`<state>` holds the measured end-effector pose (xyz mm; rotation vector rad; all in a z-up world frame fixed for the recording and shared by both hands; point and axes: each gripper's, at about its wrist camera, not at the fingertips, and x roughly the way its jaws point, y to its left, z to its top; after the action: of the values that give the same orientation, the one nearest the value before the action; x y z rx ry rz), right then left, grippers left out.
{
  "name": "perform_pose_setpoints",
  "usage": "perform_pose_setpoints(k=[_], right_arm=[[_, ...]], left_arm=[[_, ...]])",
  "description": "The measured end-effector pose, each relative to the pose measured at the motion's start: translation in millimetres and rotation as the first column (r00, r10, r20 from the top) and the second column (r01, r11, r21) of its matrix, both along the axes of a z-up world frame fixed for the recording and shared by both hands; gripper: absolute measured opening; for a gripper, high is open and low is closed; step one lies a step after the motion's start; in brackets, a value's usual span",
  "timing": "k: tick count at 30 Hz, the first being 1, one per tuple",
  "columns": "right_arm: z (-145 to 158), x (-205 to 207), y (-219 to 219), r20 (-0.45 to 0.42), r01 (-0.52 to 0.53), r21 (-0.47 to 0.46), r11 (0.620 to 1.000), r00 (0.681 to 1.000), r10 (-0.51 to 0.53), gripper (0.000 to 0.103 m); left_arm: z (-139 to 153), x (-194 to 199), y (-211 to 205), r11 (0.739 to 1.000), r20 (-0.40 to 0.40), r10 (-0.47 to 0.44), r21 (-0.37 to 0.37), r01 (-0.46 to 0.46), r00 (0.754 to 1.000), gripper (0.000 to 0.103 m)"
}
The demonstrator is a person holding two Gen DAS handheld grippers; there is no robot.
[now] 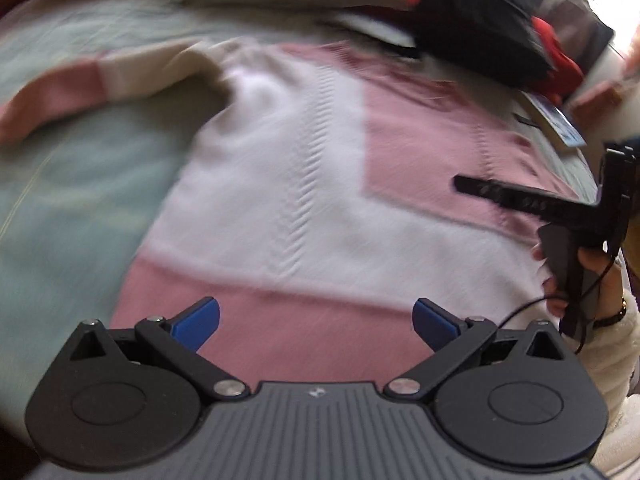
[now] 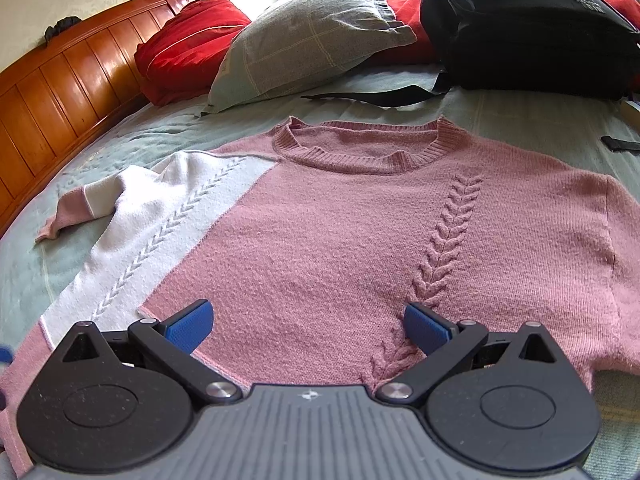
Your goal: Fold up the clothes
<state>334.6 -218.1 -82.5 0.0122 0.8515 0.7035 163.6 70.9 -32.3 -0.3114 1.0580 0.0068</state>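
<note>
Bed [image 2: 120, 136], green cover: wooden headboard [image 2: 60, 80], red cushion [image 2: 188, 40], grey pillow [image 2: 304, 36], black backpack [image 2: 528, 28]. Pink-and-white sweater [image 2: 320, 240] flat, centre. Left claw [image 1: 316, 320], right claw [image 2: 308, 324]: both spread wide, empty. Left view alone shows hand [image 1: 592, 280].

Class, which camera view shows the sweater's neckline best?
The right wrist view: the sweater lies sharp and its ribbed neckline is fully visible. The left wrist view is motion-blurred; its neckline there is only a vague pink edge near the black bag.
</note>
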Motion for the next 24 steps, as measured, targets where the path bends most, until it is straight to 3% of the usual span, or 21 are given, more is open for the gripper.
perform_pose_setpoints(k=[6, 9, 13, 16, 19, 24], right_arm=[[0.1, 0.4, -0.8, -0.004, -0.002, 0.004, 1.000, 1.000, 0.002, 0.103], [0.2, 1.4, -1.7, -0.010, -0.002, 0.011, 1.000, 1.000, 0.002, 0.103], [0.6, 2.8, -2.8, -0.019, -0.002, 0.019, 1.000, 1.000, 0.003, 0.103], [0.4, 2.4, -2.1, -0.019, -0.001, 0.017, 1.000, 1.000, 0.002, 0.103], [0.2, 1.6, -0.6, -0.014, -0.003, 0.008, 1.000, 1.000, 0.003, 0.103], [0.2, 2.0, -1.1, -0.012, -0.006, 0.007, 1.000, 1.000, 0.006, 0.103]], left_arm=[[-33.3, 42.5, -8.7, 1.000, -0.026, -0.010, -0.020, 0.010, 1.000, 0.102], [-43.2, 33.0, -2.5, 1.000, -0.027, 0.005, -0.003, -0.005, 1.000, 0.102], [-32.8, 25.0, 20.4, 0.996, -0.050, 0.081, -0.025, -0.083, 0.995, 0.102], [-15.0, 41.2, 32.5, 0.992, 0.013, 0.119, -0.043, -0.118, 0.993, 0.102], [-6.3, 71.6, 38.4, 0.988, 0.075, 0.123, -0.106, -0.114, 0.990, 0.102], [-16.8, 128.1, 45.0, 0.978, 0.115, 0.144, -0.165, -0.124, 0.983, 0.102]])
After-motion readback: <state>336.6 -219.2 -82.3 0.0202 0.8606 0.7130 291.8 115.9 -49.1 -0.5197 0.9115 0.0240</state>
